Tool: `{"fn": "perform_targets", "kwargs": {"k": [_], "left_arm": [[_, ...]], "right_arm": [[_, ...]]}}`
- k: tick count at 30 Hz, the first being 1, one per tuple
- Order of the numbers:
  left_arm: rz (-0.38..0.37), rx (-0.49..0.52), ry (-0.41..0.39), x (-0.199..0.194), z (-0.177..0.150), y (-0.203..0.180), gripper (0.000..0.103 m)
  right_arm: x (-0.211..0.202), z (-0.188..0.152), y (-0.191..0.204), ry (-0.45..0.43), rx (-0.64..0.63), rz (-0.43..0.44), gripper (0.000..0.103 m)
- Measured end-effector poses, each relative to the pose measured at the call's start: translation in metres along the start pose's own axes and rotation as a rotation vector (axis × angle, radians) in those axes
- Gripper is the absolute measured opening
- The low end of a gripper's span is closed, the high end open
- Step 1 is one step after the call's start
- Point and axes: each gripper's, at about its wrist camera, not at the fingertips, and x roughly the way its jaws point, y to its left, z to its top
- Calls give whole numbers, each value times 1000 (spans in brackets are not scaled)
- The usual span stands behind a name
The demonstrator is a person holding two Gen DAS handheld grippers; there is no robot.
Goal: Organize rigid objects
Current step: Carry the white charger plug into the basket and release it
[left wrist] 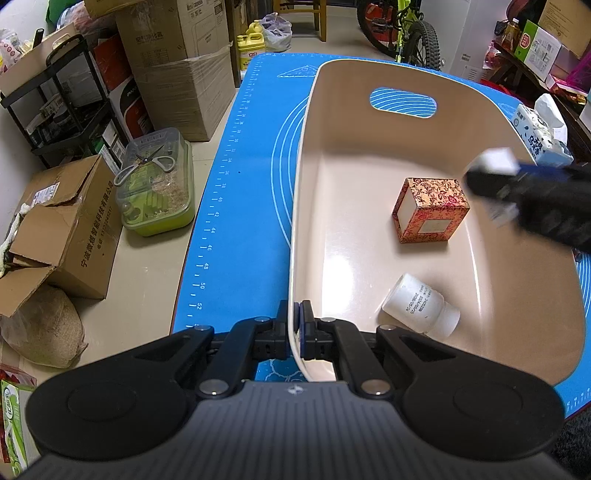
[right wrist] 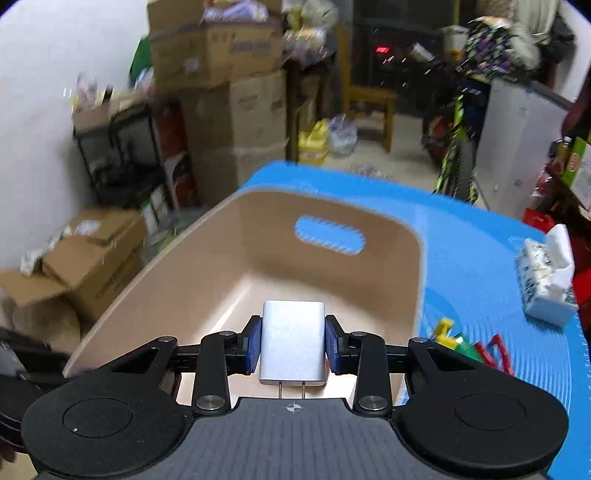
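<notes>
A beige plastic bin (left wrist: 369,74) stands on a blue mat (left wrist: 243,184). My left gripper (left wrist: 294,325) is shut on the bin's near rim. Inside the bin lie a red floral box (left wrist: 430,208) and a white bottle (left wrist: 419,306) on its side. My right gripper (right wrist: 293,341) is shut on a white charger plug (right wrist: 293,341) and holds it above the bin (right wrist: 221,266). The right gripper also shows blurred in the left wrist view (left wrist: 491,173) at the bin's right rim, still holding the plug.
A tissue pack (right wrist: 546,288) and coloured plastic pieces (right wrist: 469,343) lie on the mat (right wrist: 461,258) right of the bin. Cardboard boxes (left wrist: 70,225), a green container (left wrist: 159,184) and a black rack (left wrist: 55,103) stand on the floor left of the table. A bicycle (left wrist: 410,29) is behind.
</notes>
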Motion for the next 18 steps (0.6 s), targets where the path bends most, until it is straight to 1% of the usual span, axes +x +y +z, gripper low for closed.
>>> {"fn": "perform_targets", "kwargs": {"k": [6,10,12,13,15,18], "left_arm": [[2,6,2,0,0,0,6],[2,5,1,0,0,0,6],[2,6,1,0,0,0,6],[3,6,2,0,1,0,6],[5,8,4,0,1,0,6],[5,7,4,0,1,0,7]], "right_arm": [[27,-12,19,141,-59,7,42],[43,-17,23,239,-80,4,42],[46,-21,22,267,-85,4,43],[45,-21,22,265,-81,6,46],[39,-20,20,235,-65,16,59],[24,-17,15,174,-47,25,60]]}}
